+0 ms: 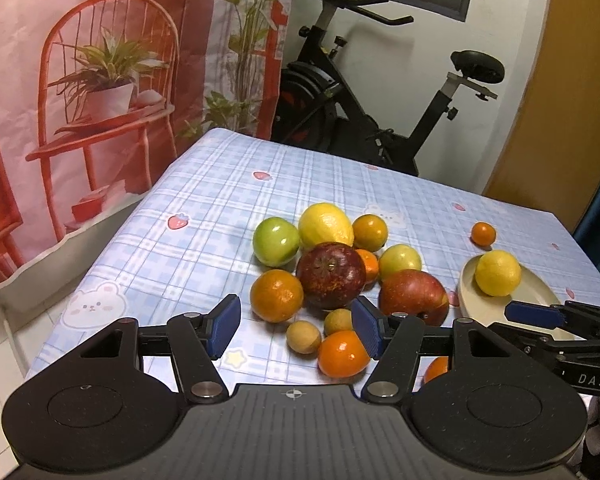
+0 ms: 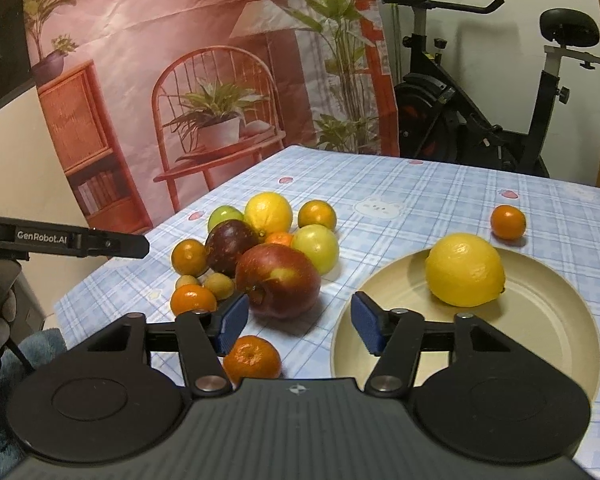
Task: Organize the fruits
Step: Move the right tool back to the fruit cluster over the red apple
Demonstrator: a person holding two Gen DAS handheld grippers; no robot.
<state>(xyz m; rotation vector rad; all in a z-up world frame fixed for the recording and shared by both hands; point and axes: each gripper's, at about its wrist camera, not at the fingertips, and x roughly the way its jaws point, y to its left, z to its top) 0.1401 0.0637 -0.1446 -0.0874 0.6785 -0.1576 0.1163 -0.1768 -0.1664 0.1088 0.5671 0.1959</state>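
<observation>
On the checked table (image 2: 440, 196), one lemon (image 2: 465, 269) sits sorted on the plate (image 2: 540, 360) — both grippers, left gripper (image 1: 296, 326) and right gripper (image 2: 299, 322), hover part-open and empty near the fruit pile (image 2: 260, 256).

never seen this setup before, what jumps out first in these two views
A heap of fruit crowds the middle of the blue checked tablecloth, with a dark red apple at its heart. To its right a cream plate holds a single yellow lemon. Both the left gripper and the right gripper hang open over the near edge, holding nothing.
</observation>
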